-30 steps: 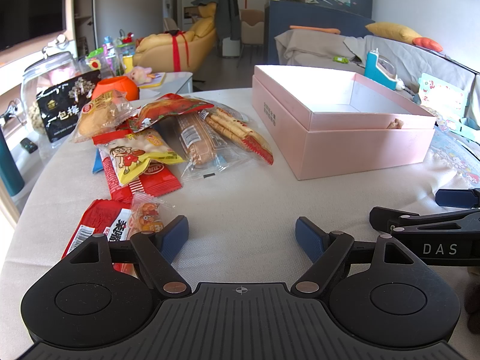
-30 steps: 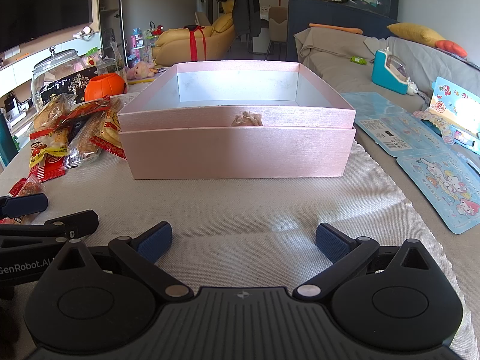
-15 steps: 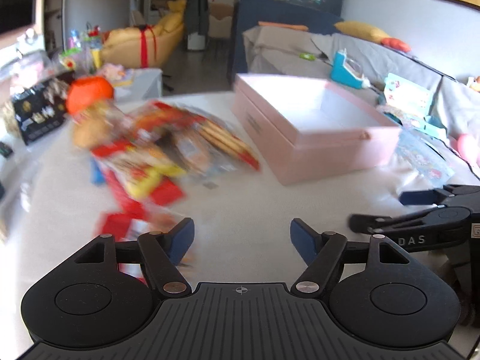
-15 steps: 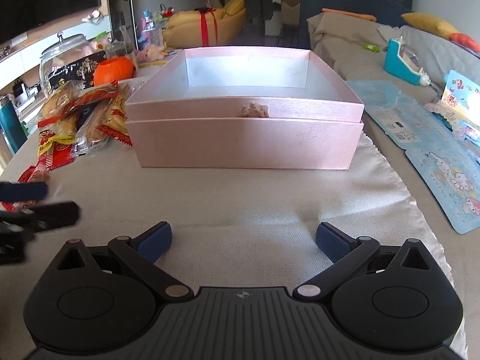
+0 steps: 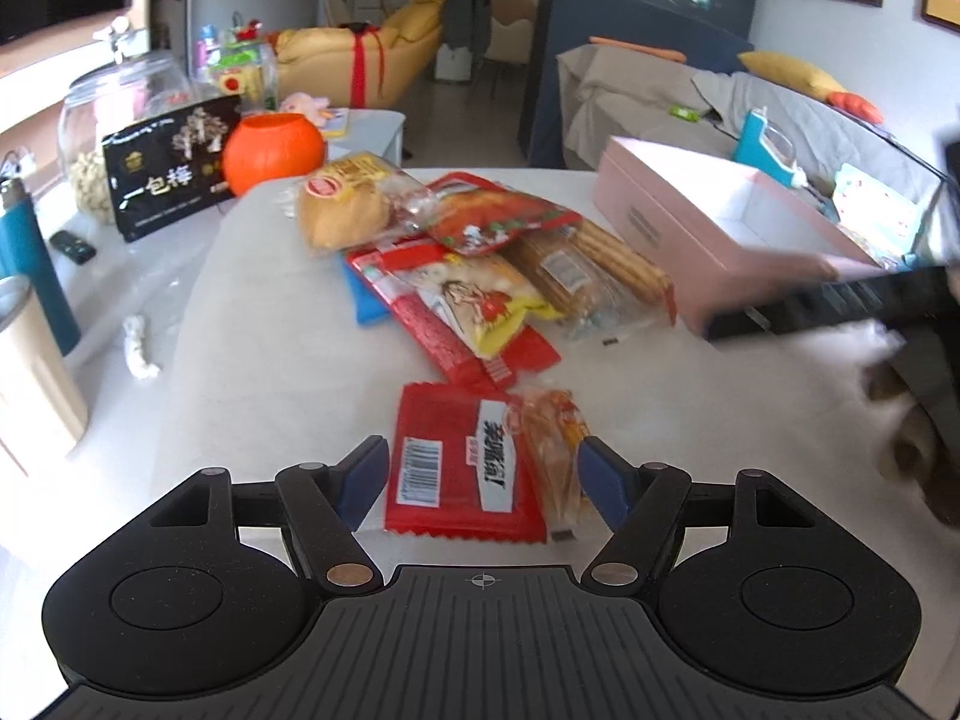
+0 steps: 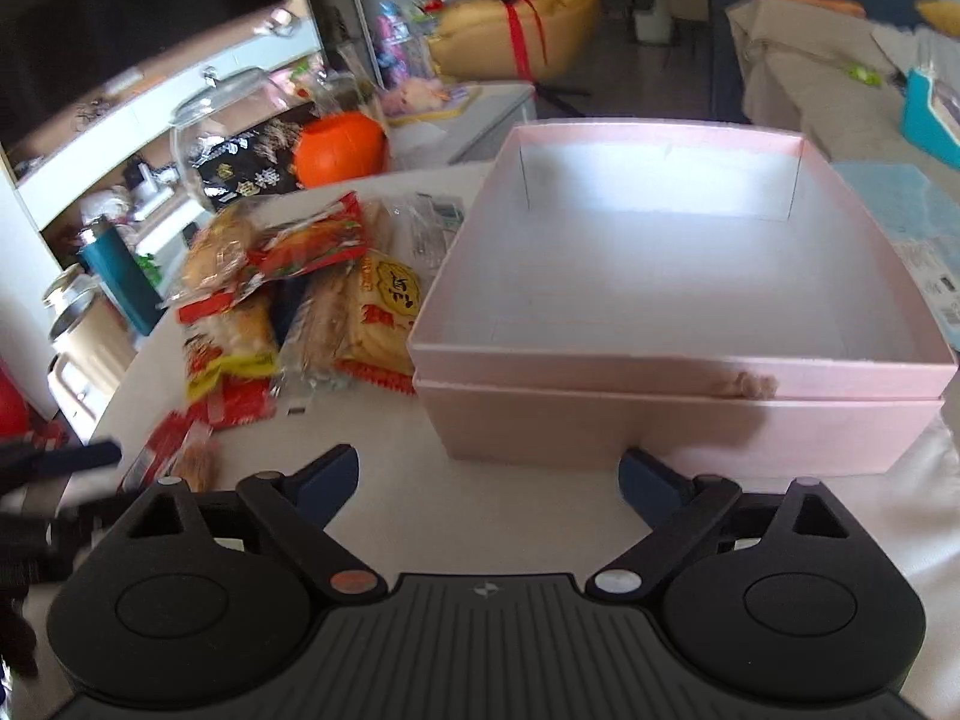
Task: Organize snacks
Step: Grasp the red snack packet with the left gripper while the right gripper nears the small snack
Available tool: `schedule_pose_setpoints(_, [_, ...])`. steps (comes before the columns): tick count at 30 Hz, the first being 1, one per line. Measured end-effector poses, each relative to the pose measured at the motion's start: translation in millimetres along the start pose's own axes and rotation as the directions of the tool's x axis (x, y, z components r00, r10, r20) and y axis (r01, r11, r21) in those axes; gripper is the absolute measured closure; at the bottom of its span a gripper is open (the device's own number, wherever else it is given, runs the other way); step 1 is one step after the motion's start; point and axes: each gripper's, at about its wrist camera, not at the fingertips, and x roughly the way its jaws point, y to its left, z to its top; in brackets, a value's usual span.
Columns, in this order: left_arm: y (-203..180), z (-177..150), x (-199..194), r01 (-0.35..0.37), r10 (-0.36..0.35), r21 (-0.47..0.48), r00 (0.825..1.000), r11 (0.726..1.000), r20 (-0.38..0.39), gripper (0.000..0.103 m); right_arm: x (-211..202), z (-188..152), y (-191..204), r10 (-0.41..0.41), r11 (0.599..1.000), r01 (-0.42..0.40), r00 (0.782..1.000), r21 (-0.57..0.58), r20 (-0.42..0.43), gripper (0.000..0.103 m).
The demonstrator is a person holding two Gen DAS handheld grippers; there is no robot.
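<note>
L gripper (image 5: 483, 480) hangs low over the worktop (image 5: 252, 360) w/ jaws well apart, just been closing a bit; a red snack packet (image 5: 456, 474) and a small clear-wrapped snack (image 5: 555, 450) lie flat between the blue pads, pads not pressing either one. Beyond them sits the main snack pile (image 5: 480, 264): bread bun in clear wrap, red-and-yellow packets, biscuit sticks, a blue item under the pile's left edge. R gripper (image 6: 489, 480) also wide open, jaws just narrowed slightly, nothing between them, only bare worktop; it points at the near wall of the pink box (image 6: 678, 426). Box is open-topped, inside looks empty, a small tassel on its front rim. Pile lies just left of the box in the R view. Orange pumpkin pot (image 5: 273, 150), black bag w/ white lettering (image 5: 168, 168) and glass jar (image 5: 120, 96) stand at the worktop's far left. R gripper shows blurred at the right edge of the L view.
</note>
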Motion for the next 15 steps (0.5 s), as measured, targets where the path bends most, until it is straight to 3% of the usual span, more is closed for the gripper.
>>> schedule_pose_setpoints(8, [18.3,-5.4,-3.7,0.040,-0.040,-0.015,0.999,0.999,0.003,0.030,55.3,34.8,50.1,0.061,0.997,-0.064,0.997,-0.051,-0.052,0.010])
schedule_pose_setpoints(12, [26.8,-7.7,-9.1,0.007,-0.007,-0.002,1.000,1.000,0.019,0.031,63.4,36.9,71.4,0.038,0.994,-0.044,0.997,-0.096,-0.066,0.010])
schedule_pose_setpoints(15, [26.9,-11.1,-5.5,-0.070,0.069,0.051,0.998,0.996,0.013,0.036,52.1,24.2,81.5,0.038,0.991,-0.049,0.995,-0.128,-0.089,0.010])
